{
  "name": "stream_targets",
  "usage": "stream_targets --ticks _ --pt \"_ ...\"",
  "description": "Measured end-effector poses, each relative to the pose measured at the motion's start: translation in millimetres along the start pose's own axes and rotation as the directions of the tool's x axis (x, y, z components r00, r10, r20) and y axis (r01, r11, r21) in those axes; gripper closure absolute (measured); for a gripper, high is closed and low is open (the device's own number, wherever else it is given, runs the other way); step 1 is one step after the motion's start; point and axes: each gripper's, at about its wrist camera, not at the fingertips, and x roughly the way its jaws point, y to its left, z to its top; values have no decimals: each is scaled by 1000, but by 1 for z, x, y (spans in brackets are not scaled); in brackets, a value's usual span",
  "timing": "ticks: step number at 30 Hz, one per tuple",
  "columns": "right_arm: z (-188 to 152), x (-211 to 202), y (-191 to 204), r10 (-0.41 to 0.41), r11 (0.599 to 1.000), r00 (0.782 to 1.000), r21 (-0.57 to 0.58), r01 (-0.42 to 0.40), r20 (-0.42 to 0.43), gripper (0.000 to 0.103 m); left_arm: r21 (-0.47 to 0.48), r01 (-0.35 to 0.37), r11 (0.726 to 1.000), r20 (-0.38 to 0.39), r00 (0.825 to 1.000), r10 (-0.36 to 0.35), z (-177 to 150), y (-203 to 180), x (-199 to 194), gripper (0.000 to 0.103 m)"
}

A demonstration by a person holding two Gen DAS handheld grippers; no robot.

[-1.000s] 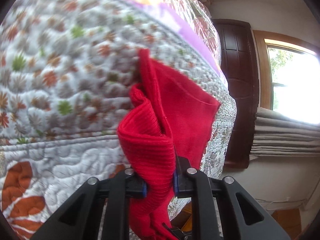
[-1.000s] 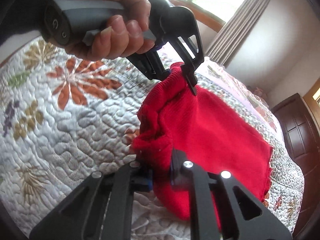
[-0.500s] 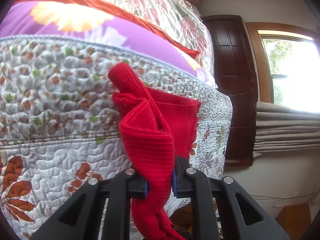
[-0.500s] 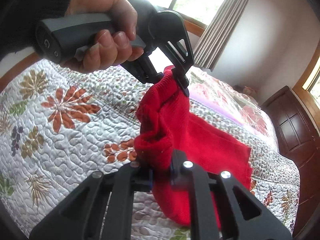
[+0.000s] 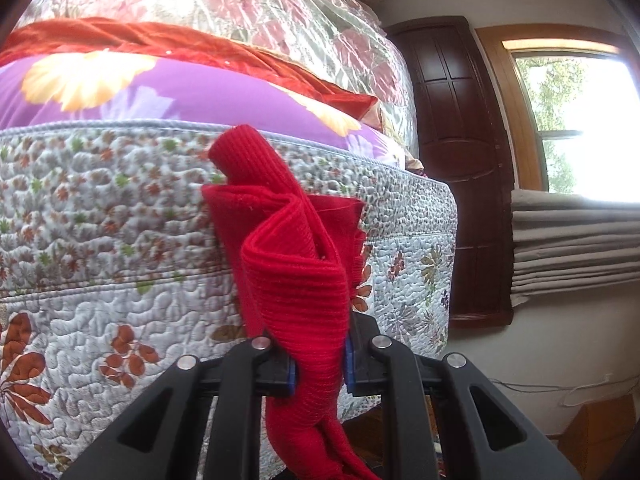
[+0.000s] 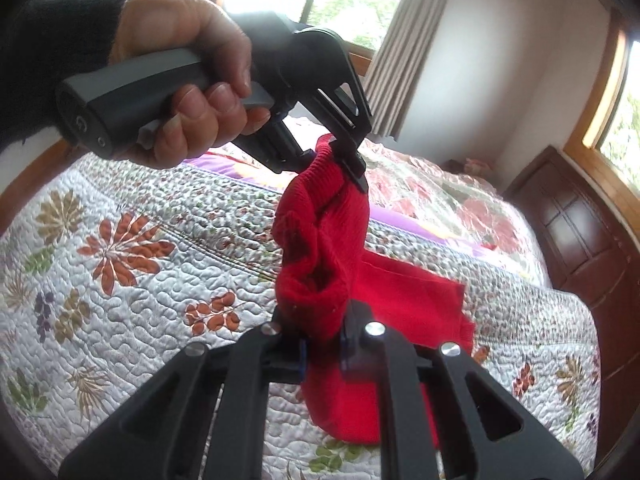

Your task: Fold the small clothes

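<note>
A small red knit garment (image 6: 320, 248) hangs bunched between both grippers, above a quilted floral bedspread (image 6: 132, 248). My right gripper (image 6: 323, 354) is shut on its lower edge. My left gripper (image 6: 340, 152), held by a hand (image 6: 188, 92), is shut on the garment's upper edge. In the left wrist view the left gripper (image 5: 320, 368) pinches a thick fold of the red knit garment (image 5: 288, 248), which rises in front of the bed. One flat part of the cloth trails down toward the quilt at the right; whether it touches is unclear.
Folded bedding (image 5: 200, 40) in purple, red and floral fabric is stacked at the bed's far end. A dark wooden door (image 5: 456, 160), a window (image 5: 580, 120) and a grey curtain (image 6: 400, 40) line the walls. The bed's edge (image 5: 440, 320) drops off at the right.
Both grippers have lifted the red garment higher off the quilt, and the flat spread part has shrunk as more cloth hangs bunched between them. Both grips stay shut.
</note>
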Motion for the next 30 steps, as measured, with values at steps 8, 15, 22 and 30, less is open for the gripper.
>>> stream_targets --ticks 8,15,22,30 --pt "-13 -6 -38 19 996 1000 84 -17 -18 94 18 -88 996 -7 996 88 1 -36 25 87" --pt "-30 2 -69 66 984 997 168 -58 -43 95 10 -203 979 -11 979 203 3 -56 54 87" --pt "-51 10 -101 112 965 992 245 -94 -59 95 19 -293 956 -9 956 293 4 -73 84 87" --pt "-78 25 -140 144 938 986 328 -108 -87 94 47 -395 918 -8 918 395 2 -92 133 87"
